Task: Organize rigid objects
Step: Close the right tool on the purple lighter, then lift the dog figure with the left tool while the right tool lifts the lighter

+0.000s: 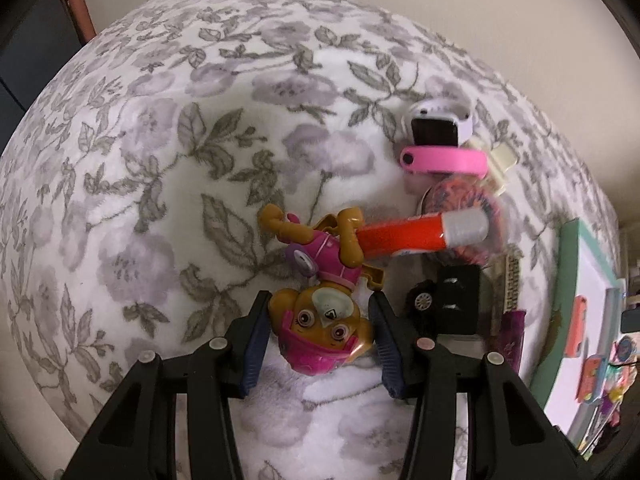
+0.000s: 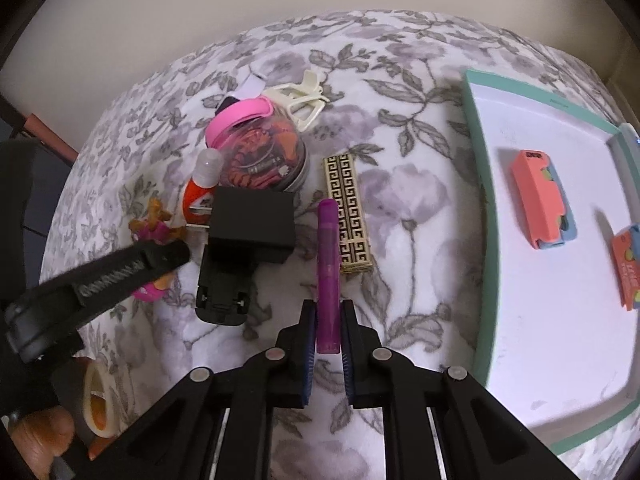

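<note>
A: Left gripper, fingers?

B: Mine are spread, one either side of the pup figure's head. It lies on the floral blanket; whether the pads touch it, can't tell. Not pinching yet.

A: Right gripper?

B: Fingers nearly together around the near end of the purple tube. Looks pinched, tube pointing away from me along the blanket.

A: Around them?

B: By the figure: orange glue tube touching its legs, black toy car just beside the left fingers. By the purple tube: patterned gold case close alongside, black box near. Tray to the right holds a coral case.

A: Risks?

B: Round glossy head, so I'd guess it squirts out when I close. Lifting could drag the glue tube. Swinging the purple tube trayward may clip the gold case. Soft blanket, things roll.
</note>
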